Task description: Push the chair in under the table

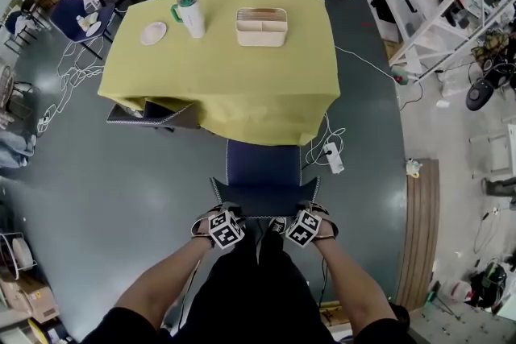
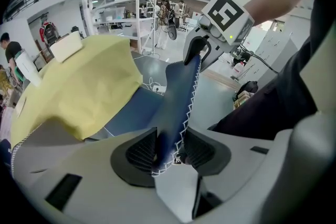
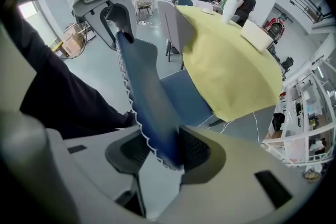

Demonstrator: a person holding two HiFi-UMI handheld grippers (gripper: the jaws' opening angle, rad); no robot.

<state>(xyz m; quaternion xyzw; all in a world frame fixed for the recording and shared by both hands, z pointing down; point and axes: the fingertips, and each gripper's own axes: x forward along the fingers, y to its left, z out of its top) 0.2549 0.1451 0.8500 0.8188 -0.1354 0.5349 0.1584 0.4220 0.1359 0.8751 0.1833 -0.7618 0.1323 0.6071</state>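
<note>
The blue chair stands at the near edge of the yellow-covered desk, its seat front just under the hanging cloth. The left hand-held gripper and right hand-held gripper both point steeply down, each clamped on the backrest's top edge (one near each corner), pads pressing its faces.

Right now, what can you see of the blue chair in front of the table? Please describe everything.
The blue chair has a dark blue, fabric-like seat and backrest, edged with white zigzag stitching. It stands upright on the grey floor and faces the yellow-covered table, with its seat front just under the cover's hanging edge. The left gripper and right gripper each clamp the backrest's top edge. Its legs are hidden.
</note>
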